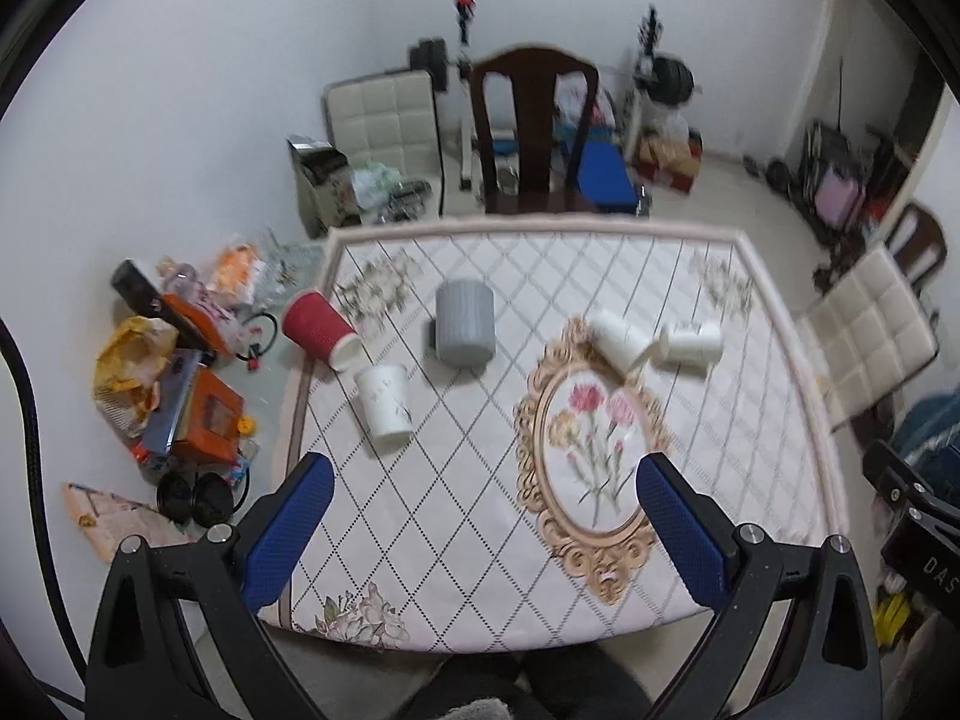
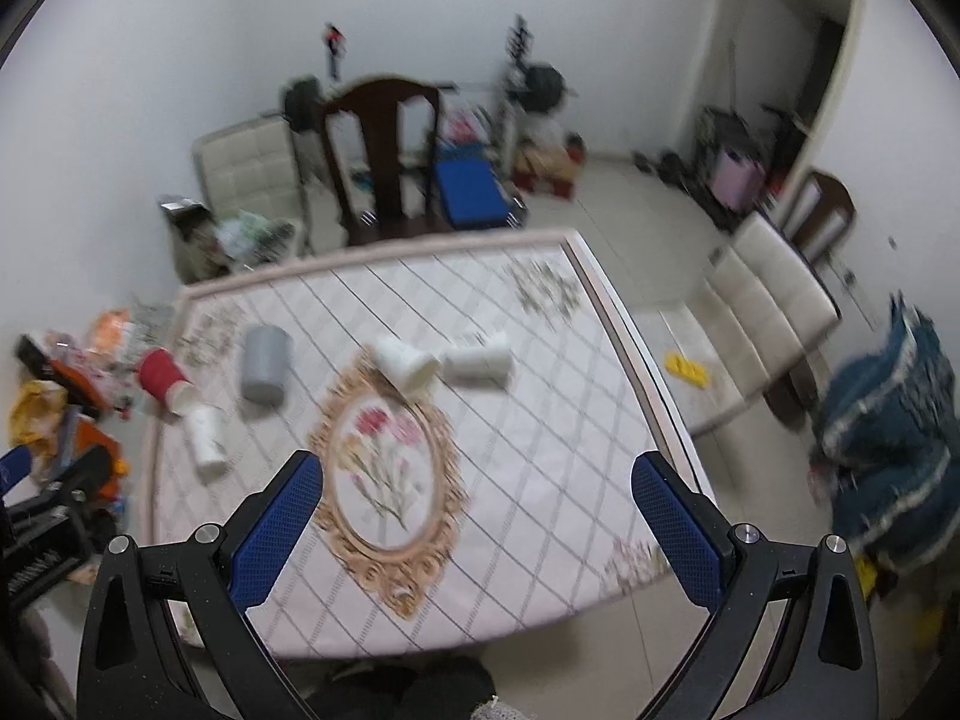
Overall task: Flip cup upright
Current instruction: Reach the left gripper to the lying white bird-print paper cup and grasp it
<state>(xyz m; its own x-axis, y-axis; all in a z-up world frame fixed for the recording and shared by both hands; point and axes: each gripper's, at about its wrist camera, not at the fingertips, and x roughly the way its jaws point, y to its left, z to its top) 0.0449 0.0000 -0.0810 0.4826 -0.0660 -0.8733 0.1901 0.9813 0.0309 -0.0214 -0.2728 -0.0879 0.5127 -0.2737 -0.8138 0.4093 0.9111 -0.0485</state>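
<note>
No cup is gripped. Both the left gripper [image 1: 483, 498] and right gripper [image 2: 477, 495] hover with jaws apart; the red cup [image 1: 318, 330] lies sideways on the table [image 1: 456, 510].

The right wrist view is blurred all over, so the print on the tablecloth [image 2: 528, 420] is soft and the heap [image 2: 66, 396] on the floor at the left cannot be read. The two white cups [image 2: 474, 363] near the middle smear into each other there; I cannot tell if they touch. The blue bundle [image 2: 888, 450] is perhaps clothing. In the left wrist view the near table edge [image 1: 480, 639] hides the floor under it, the black device [image 1: 924, 540] is cut by the right border, and its letters are only partly seen. The chair [image 1: 534, 126] hides things behind it.
</note>
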